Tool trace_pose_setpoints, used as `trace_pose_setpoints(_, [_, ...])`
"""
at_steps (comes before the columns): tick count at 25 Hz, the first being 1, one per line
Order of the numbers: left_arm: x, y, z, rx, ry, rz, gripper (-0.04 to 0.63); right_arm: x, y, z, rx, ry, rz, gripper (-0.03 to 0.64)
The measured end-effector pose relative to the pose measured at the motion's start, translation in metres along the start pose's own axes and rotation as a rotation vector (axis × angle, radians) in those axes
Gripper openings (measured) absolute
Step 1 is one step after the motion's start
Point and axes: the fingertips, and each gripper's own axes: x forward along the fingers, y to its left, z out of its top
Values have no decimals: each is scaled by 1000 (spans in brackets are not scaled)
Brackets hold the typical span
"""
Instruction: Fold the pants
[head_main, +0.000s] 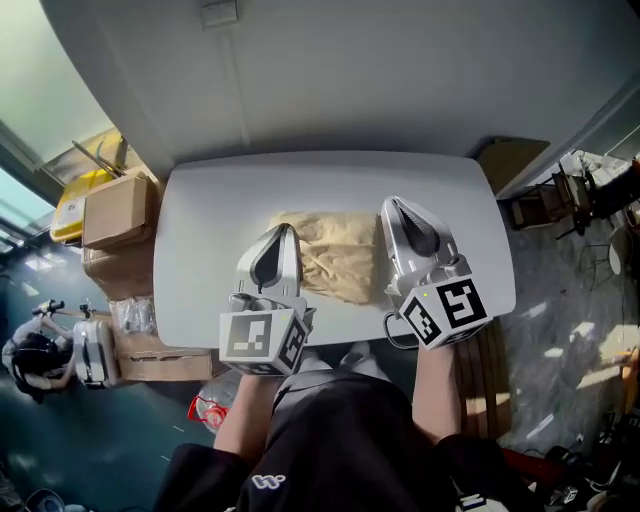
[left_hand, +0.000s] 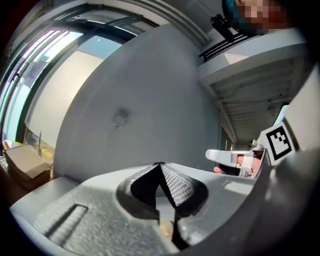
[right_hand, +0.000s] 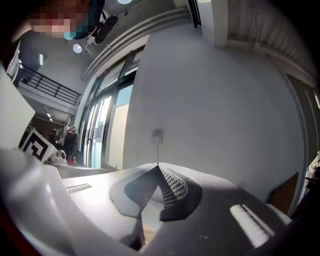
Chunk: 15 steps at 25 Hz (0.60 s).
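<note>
Left claw (head_main: 283, 232): jaws closed tip to tip, nothing between the pads. In the left gripper view they meet in front of a bare grey wall.

Right claw (head_main: 397, 206): also closed and empty. The right gripper view shows the tips together against the same wall.

Both claws point level and hang above the counter (head_main: 210, 230), touching nothing.

Pants (head_main: 335, 255): tan cloth in 1 compact, rumpled rectangle. It lies about midway between the counter's left and right edges, nearer the near edge than the far one. From the head view it sits between my 2 claws and partly under them. It looks already doubled over into several layers, so I judge the fold is mostly or wholly made.

Handling, as I judge it:
- Soft, limp and light. It will sag and drape the moment it leaves the counter.
- Not fragile. Woven cloth, so the ribbed pads should bite without slipping.
- The layers are loose. A pinch on the top layer alone would peel the stack open.

Where to hold:
- 1 claw at each near corner of the bundle, taking every layer at once.
- For another fold, grip the 2 corners of 1 short side and carry them across together.
- Avoid the middle, where a pinch only bunches it.

Cardboard boxes (head_main: 115, 212) stand off the counter's left edge, well clear.
</note>
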Motion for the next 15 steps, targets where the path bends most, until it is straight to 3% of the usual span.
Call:
trace_pose_setpoints(4, [11, -33, 30, 65, -64, -68, 0, -36, -19, 21, -15, -98, -107, 3])
trace_pose_setpoints(7, [15, -46, 43, 96, -97, -73, 0, -54, -35, 12, 7, -101, -173, 3])
trace_pose_setpoints(15, [26, -56, 29, 87, -61, -67, 0, -62, -53, 4, 8, -82, -195, 3])
